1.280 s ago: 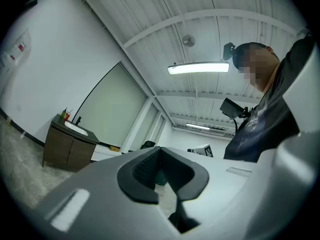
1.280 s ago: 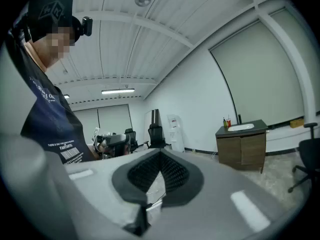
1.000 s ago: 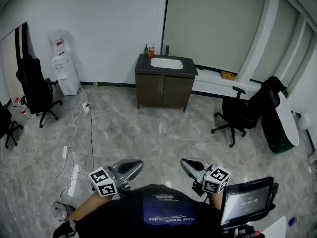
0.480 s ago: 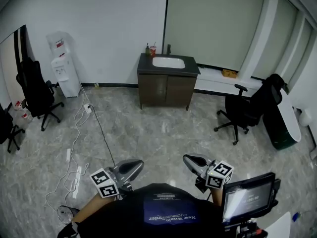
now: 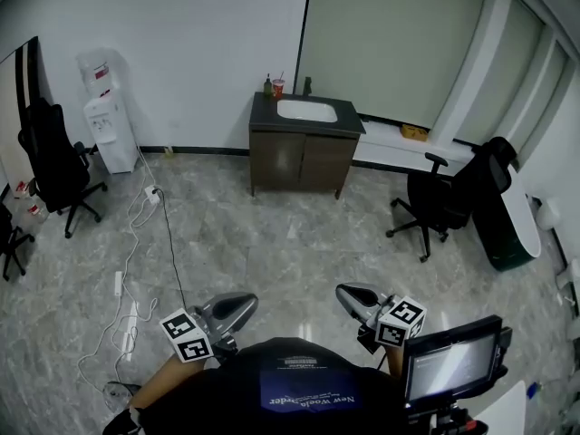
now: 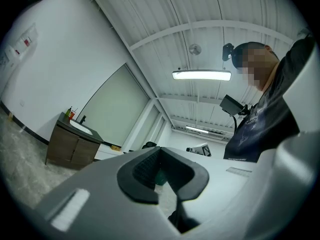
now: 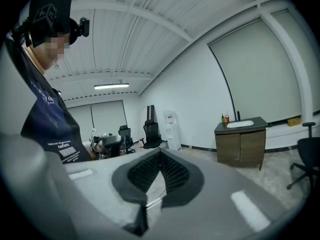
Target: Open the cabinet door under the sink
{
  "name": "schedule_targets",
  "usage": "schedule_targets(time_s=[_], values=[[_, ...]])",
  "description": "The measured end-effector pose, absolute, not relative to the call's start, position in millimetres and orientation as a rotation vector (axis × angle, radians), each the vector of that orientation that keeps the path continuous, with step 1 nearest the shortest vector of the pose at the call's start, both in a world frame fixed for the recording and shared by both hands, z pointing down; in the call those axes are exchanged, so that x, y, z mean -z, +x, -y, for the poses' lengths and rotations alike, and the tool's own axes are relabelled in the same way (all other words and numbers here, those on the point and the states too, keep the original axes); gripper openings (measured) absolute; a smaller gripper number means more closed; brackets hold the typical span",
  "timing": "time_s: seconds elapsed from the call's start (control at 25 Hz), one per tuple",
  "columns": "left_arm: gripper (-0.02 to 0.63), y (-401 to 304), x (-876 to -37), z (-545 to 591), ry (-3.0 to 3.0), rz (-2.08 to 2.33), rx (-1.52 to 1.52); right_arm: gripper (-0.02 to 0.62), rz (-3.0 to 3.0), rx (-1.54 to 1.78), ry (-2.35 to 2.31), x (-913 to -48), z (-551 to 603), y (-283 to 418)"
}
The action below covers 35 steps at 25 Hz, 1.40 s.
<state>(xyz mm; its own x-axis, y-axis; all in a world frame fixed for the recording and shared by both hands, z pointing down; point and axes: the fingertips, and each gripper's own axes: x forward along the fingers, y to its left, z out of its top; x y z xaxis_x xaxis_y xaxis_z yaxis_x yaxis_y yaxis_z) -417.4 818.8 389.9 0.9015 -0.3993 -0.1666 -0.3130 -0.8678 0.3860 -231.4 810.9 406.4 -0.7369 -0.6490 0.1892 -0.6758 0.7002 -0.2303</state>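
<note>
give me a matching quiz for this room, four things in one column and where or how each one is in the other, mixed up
Things:
1. cabinet doors
2. red cup
3. water dispenser
4. power strip

Places or states:
A. lying on the floor among cables
B. against the wall, left of the cabinet
C. both shut
D. on the countertop, left of the basin

Pairs: 1-C, 2-D, 3-B, 4-A
</note>
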Motion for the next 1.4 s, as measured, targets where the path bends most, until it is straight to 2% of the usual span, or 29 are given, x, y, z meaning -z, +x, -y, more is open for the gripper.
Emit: schedule_targets(time_s=[0.44,1.04,1.4], values=[[0.000,-367.5,-394.7,-753.0,2.711,0.562,0.304,0.000,2.819,-0.488,1.060,-424.5,-747.6,-176.8],[0.000,-204.8,-382.5,-635.5,2.720,0.603,0.287,0.000,2.894,-0.431,0.933,-414.0,-606.6,-29.9],[0.000,-172.5,-395.2,-573.3,2.708,0.528,0.240,0.000,2.879,-0.500,0.999,-430.8,-554.2,-4.1]])
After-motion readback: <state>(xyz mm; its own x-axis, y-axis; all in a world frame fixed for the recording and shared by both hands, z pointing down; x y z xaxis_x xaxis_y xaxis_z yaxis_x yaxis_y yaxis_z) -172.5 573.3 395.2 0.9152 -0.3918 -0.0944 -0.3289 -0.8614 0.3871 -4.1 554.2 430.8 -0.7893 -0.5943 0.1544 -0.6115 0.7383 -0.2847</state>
